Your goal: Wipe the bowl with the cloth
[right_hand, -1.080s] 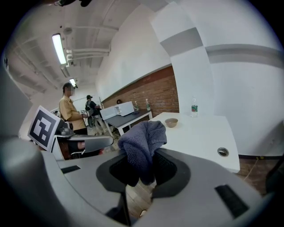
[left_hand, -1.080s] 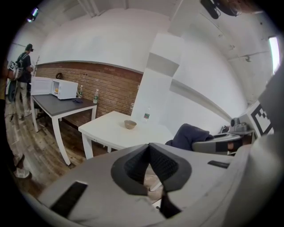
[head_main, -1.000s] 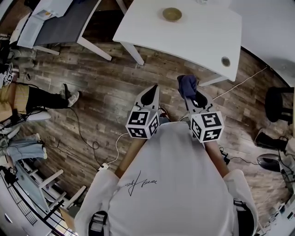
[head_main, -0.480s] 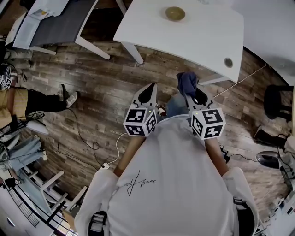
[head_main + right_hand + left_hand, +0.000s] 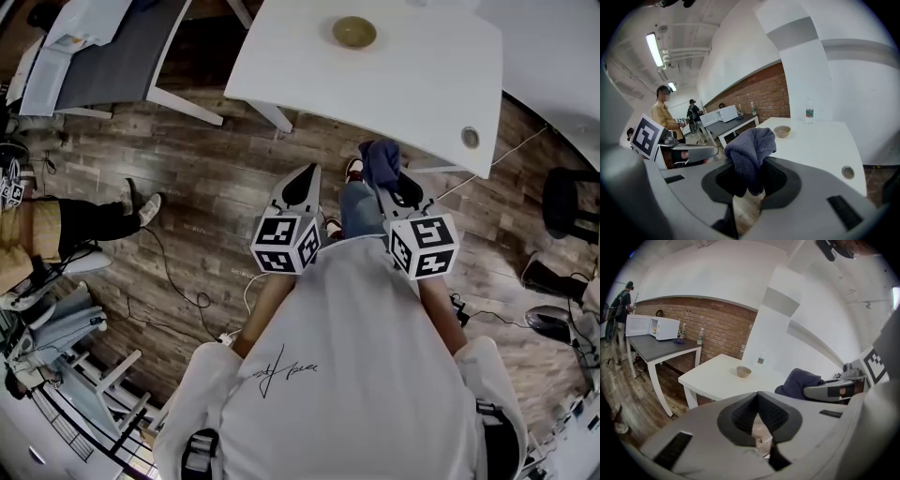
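A small tan bowl [image 5: 353, 31] [image 5: 743, 371] [image 5: 782, 131] stands alone near the far side of a white table [image 5: 394, 84]. My right gripper [image 5: 389, 185] [image 5: 752, 180] is shut on a dark blue cloth [image 5: 379, 164] [image 5: 750, 154] [image 5: 799, 383] that bunches up above its jaws. My left gripper [image 5: 302, 187] [image 5: 758, 416] is shut with nothing in it. Both grippers hang over the wooden floor, short of the table's near edge and well away from the bowl.
A dark grey table [image 5: 122, 47] [image 5: 661, 345] with a microwave [image 5: 652, 327] stands to the left. A plastic bottle [image 5: 809, 114] [image 5: 761, 359] is at the white table's far side. People stand at the left [image 5: 66, 202] [image 5: 663, 115]. Cables [image 5: 178, 281] trail on the floor.
The table and bowl have drawn slightly nearer as the person steps forward. Both grippers keep their pose and the cloth stays held in the right one.
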Tool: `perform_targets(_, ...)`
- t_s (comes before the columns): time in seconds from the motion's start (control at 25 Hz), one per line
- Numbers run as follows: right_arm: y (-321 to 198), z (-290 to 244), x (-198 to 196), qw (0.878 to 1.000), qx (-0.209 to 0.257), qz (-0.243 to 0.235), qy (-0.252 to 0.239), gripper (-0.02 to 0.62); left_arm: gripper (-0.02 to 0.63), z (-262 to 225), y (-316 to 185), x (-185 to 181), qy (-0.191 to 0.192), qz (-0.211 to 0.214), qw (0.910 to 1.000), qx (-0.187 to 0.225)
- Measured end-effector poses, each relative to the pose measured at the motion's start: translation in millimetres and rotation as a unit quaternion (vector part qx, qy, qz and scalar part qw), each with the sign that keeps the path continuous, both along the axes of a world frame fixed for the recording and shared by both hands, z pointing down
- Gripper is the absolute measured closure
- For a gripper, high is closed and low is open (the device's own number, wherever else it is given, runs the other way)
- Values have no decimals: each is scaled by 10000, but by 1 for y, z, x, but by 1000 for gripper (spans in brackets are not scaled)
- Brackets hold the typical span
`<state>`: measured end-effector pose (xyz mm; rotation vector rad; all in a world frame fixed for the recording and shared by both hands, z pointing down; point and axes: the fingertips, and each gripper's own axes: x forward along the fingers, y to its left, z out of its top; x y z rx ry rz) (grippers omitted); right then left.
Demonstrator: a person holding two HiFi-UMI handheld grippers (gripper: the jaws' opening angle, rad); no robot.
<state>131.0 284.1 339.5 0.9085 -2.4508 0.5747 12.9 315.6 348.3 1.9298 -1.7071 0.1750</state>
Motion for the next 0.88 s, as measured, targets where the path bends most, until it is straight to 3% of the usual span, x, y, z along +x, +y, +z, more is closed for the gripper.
perform_targets(0.4,-74,11,-16,9994,-313,58,123,514,607,7,-77,-16,-84,310,9991,-280)
perform_targets(0.88,-143,14,-17,9990,-430,70,130,514,607,5,-151,-23,-62,282,9989,-357)
